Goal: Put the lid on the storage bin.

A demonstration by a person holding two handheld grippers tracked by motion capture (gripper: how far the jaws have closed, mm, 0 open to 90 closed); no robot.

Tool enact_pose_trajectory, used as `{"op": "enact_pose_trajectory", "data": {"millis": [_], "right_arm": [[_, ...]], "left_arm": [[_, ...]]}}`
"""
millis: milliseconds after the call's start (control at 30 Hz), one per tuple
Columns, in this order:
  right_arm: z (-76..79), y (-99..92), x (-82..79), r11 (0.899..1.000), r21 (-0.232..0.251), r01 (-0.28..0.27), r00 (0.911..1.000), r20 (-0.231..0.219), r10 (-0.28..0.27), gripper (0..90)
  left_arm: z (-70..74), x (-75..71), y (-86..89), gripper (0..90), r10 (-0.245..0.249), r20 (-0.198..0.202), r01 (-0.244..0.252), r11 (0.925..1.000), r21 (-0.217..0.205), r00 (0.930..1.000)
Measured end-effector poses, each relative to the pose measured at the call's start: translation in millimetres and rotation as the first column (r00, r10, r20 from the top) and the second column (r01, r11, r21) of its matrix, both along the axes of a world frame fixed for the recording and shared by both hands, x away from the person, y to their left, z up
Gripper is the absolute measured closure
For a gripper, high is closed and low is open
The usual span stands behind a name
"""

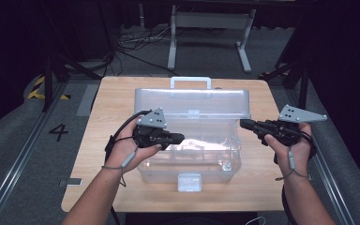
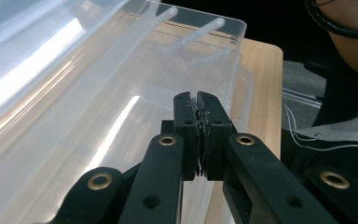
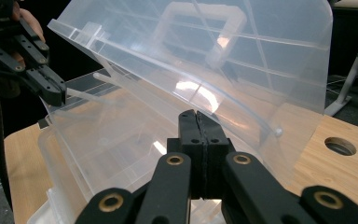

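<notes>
While the clear storage box point(image 1: 190, 154) sits mid-desk point(image 1: 89, 154) with its lid point(image 1: 192, 101) raised behind it, keep both the left gripper point(image 1: 180, 138) and right gripper point(image 1: 242, 123) pressed together and empty at the box's two sides, then push the lid down evenly.
</notes>
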State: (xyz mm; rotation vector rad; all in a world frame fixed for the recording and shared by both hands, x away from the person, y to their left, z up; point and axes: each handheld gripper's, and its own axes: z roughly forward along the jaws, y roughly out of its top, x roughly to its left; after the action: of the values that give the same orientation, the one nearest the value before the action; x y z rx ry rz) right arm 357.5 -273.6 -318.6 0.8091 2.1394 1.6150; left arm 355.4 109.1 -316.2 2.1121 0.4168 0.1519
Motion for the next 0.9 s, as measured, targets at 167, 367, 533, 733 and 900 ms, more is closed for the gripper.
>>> {"op": "enact_pose_trajectory", "data": {"millis": [167, 367, 533, 733, 900], "right_arm": [[0.5, -0.3, -1.7, 1.000, -0.002, -0.002, 1.0000, 0.001, 0.002, 90.0], [0.6, -1.3, -4.1, 1.000, 0.001, -0.005, 1.0000, 0.000, 0.005, 90.0], [-0.2, -1.3, -6.3, 1.000, -0.010, -0.005, 1.0000, -0.004, 0.005, 90.0], [-1.5, -1.5, -8.2, 1.000, -0.019, -0.006, 1.0000, -0.007, 0.005, 90.0], [-2.3, -1.6, -9.4, 1.000, -0.023, -0.009, 0.9999, -0.012, 0.008, 90.0]], "left_arm": [[0.3, -1.2, 14.1, 88.6, 0.053, -0.006, -0.053, 0.9980, -0.035, 0.9986], [-1.5, -0.7, 32.9, 89.2, 0.119, -0.025, -0.120, 0.9907, -0.064, 0.9926], [-3.4, -1.7, 47.2, 89.0, 0.151, -0.030, -0.153, 0.9840, -0.091, 0.9881], [-4.5, -4.4, 62.1, 89.2, 0.207, -0.027, -0.209, 0.9716, -0.112, 0.9780], [-6.2, -6.4, 73.2, 89.3, 0.255, -0.035, -0.257, 0.9591, -0.119, 0.9664]]}}
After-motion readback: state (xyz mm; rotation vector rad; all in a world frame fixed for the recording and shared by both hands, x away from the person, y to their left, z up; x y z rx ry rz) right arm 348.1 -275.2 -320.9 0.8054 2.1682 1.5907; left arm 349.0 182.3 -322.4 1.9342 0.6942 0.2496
